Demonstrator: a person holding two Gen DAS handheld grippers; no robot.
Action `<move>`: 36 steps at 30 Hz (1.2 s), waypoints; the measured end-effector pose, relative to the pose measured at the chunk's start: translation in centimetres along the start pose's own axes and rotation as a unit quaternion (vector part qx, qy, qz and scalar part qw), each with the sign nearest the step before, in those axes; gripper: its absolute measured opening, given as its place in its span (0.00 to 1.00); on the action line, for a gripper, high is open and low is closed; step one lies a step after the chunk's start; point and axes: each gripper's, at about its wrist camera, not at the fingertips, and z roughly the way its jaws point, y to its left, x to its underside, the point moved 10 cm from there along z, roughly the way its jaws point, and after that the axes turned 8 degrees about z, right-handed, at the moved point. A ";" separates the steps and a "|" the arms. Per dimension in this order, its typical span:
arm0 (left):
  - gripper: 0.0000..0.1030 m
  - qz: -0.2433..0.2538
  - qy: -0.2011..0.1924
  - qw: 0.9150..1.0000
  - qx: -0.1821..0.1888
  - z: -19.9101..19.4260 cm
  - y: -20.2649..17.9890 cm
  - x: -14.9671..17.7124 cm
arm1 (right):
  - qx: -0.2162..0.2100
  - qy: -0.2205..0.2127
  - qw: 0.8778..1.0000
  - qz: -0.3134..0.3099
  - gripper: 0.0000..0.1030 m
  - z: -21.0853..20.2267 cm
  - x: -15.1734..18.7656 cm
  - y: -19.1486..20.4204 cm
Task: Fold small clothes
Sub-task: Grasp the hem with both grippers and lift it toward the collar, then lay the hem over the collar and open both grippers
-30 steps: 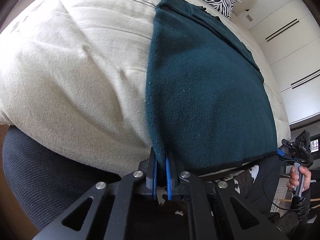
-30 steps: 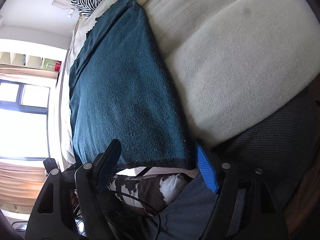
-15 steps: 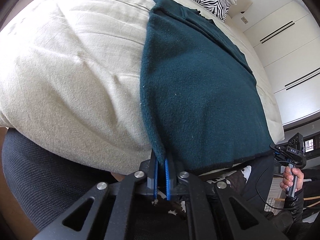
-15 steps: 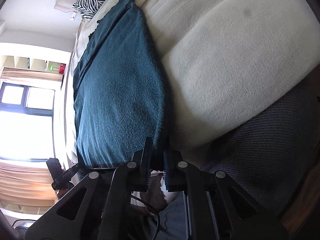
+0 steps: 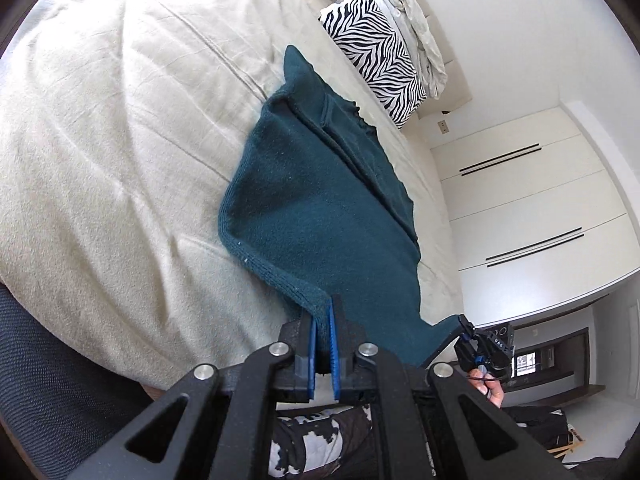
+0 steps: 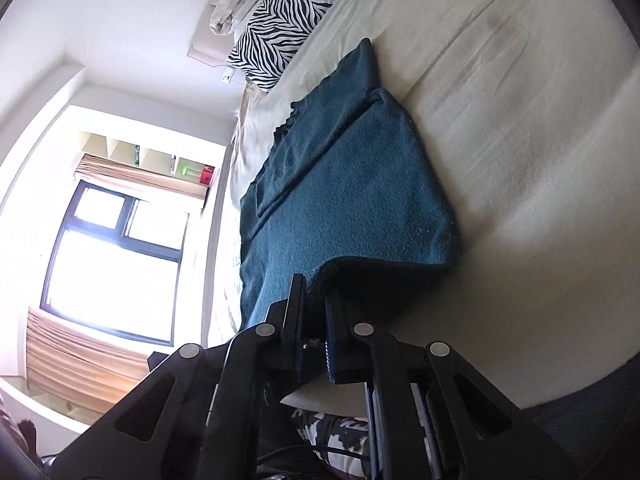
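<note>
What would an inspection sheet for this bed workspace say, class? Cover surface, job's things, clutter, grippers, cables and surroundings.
Surface: cream bed cover, wrinkled.
Job's things: teal sweater lying lengthwise, near hem lifted.
Clutter: zebra pillow and crumpled sheet at the headboard.
Grippers: left gripper and right gripper each shut on a near hem corner.
Cables: nothing seen for sure.
Surroundings: white wardrobe; bright window.

Right claw (image 6: 314, 312) clamps near hem corner of teal sweater (image 6: 344, 184), lifting it off cream bed (image 6: 520, 160); zebra pillow (image 6: 288, 20) beyond.
</note>
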 end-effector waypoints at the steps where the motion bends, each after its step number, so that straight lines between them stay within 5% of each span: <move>1: 0.06 -0.009 -0.011 1.000 0.012 0.0 -0.4 -1.0 | -0.005 -0.006 1.000 -0.004 0.07 0.4 -1.0 0.7; 13: 0.06 -0.023 -0.103 0.993 0.059 2.5 -3.5 -15.0 | 0.000 -0.086 0.996 -0.022 0.07 3.5 -13.2 4.0; 28: 0.06 -0.037 -0.103 0.994 0.030 11.2 -0.6 -26.4 | 0.058 -0.106 0.992 -0.040 0.07 14.1 -26.4 4.9; 33: 0.08 -0.037 -0.086 0.996 -0.014 15.1 2.1 -28.9 | 0.098 -0.090 0.991 -0.015 0.08 18.7 -29.4 2.1; 35: 0.17 -0.044 -0.070 0.996 -0.036 17.0 3.9 -29.0 | 0.125 -0.080 0.989 -0.003 0.09 20.4 -29.7 0.1; 36: 0.35 -0.048 -0.070 0.995 -0.046 17.5 4.7 -29.0 | 0.132 -0.080 0.988 -0.002 0.12 20.9 -29.8 -0.5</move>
